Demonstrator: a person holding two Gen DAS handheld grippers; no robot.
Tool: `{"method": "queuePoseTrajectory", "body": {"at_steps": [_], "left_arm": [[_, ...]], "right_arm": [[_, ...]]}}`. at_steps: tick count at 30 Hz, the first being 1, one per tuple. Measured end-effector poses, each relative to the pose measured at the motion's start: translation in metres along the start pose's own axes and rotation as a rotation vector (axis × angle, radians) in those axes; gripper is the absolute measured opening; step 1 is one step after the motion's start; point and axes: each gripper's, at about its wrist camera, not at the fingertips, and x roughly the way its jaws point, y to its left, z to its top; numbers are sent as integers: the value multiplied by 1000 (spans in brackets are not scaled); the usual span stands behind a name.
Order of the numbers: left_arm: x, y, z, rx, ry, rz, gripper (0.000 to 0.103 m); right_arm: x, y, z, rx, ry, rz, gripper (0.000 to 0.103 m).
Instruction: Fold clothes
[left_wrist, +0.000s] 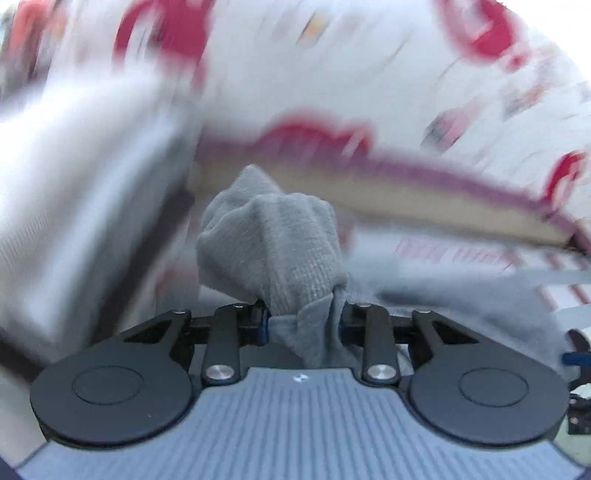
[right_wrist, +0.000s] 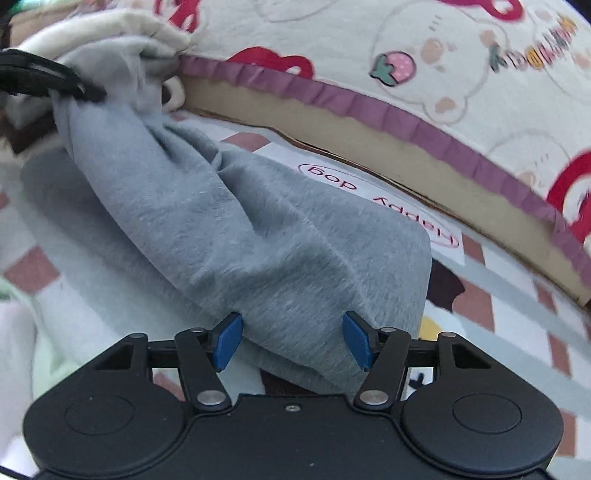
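Up close in the left wrist view, the left gripper has its jaws pinched on a bunched fold of the grey knit garment. The cloth rises above the fingers as a crumpled knob with a visible ribbed weave, and a tail hangs down toward the gripper body. Background is heavily blurred: a white quilt with red cartoon prints and a purple ruffled trim can be made out. No writing readable in this view.

Right wrist view: the same grey knit garment stretches diagonally from upper left down to the bottom centre, fuzzy surface, deep creases gathered at the upper left, where the left gripper holds it. It hangs over a white sheet with brown checks. The right gripper stands wide, its blue pads on either side of the garment's lower folded edge, not pressing it. Printed on the sheet, upside down, in pink: "Happy dog". The quilt shows a strawberry, bear faces and colourful lettering, too blurred to read.
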Motion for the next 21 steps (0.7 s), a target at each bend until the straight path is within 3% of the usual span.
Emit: {"method": "queuePoseTrajectory", "body": {"at_steps": [3,8,10,12,14,17,19,21], "left_arm": [[0,26,-8,-174,39,-11,31],[21,46,-56,-144,219,122,34],[21,45,-64,-143,248,151,34],[21,35,-61,-58,242,169,34],[18,32,-58,11,213,172,34],[2,32,-59,62,75,117,31],[-5,27,-56,105,25,104,32],[-2,32,-55,64,60,122,38]], "right_arm": [[0,-8,-4,79,-10,29,65],[2,-14,-7,154,-17,70,65],[1,-14,-5,170,-22,99,64],[-1,-15,0,194,-32,161,54],[1,-15,8,241,-47,242,54],[12,-7,24,289,-57,324,54],[21,4,35,288,-61,340,54],[29,15,44,274,-58,348,56]]}}
